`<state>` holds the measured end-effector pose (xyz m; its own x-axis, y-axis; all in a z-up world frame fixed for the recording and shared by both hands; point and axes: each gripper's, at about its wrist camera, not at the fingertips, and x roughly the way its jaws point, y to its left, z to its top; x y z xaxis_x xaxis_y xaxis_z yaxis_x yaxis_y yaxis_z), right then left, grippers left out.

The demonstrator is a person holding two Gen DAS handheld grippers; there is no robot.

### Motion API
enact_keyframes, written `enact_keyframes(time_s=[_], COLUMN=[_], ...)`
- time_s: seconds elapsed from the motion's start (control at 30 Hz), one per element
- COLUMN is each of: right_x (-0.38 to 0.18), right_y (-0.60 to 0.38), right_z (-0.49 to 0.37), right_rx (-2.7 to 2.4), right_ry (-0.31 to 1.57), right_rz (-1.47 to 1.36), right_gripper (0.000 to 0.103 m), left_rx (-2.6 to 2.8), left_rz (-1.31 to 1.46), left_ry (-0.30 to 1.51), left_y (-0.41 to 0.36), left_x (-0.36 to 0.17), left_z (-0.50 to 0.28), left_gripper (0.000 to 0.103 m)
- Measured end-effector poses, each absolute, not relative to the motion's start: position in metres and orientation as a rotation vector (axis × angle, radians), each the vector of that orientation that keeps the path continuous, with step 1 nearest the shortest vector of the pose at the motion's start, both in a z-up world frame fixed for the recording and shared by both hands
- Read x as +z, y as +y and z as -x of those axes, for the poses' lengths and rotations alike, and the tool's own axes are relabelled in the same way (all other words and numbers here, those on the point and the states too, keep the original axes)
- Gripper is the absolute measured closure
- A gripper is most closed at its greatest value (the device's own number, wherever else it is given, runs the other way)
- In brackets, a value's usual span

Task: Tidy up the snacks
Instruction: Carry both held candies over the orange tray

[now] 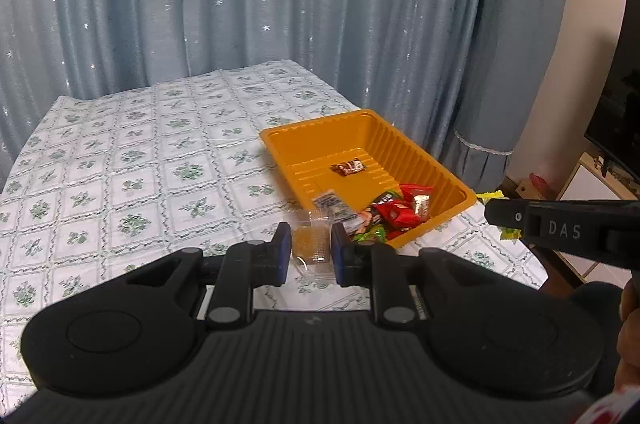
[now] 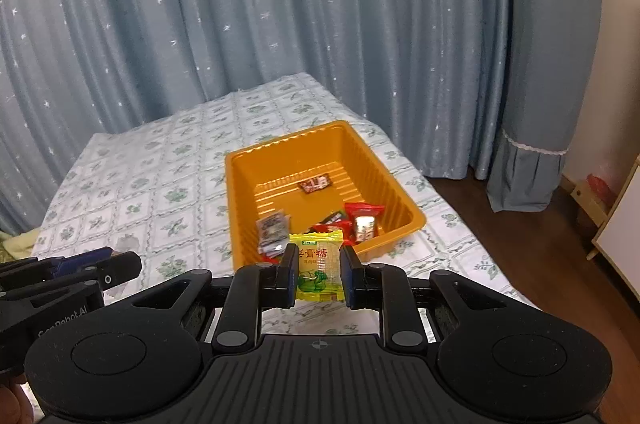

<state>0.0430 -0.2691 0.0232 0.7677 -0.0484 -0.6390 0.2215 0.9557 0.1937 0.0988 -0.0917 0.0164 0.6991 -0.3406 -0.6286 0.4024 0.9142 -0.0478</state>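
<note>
Left gripper [image 1: 311, 250] fingers clamp a clear amber packet [image 1: 312, 244]; right gripper [image 2: 320, 270] fingers clamp a yellow-green packet [image 2: 319, 266], both near the orange tray [image 2: 240, 191] on the desk [image 1: 120, 163].

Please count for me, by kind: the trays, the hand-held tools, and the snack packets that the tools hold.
Orange ribbed plastic tray: 1
Black two-finger tools, left tool and right tool: 2
Held snacks, clear amber-filled plastic packet and yellow-green wrapped candy: 2
Total: 5
</note>
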Motion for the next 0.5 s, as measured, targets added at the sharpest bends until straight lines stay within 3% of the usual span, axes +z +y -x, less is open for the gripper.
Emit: enact_keyframes(time_s=[0.5], right_x=[0.019], right_y=[-0.301], right_z=[-0.049], right_rx=[-0.206], right_ry=[0.685], right_rz=[-0.292], right_gripper=[0.081], left_rx=[-0.465], left_rz=[-0.118], left_ry=[0.687], left_y=[-0.124], left_x=[0.011], left_z=[-0.118], left_gripper=[0.084])
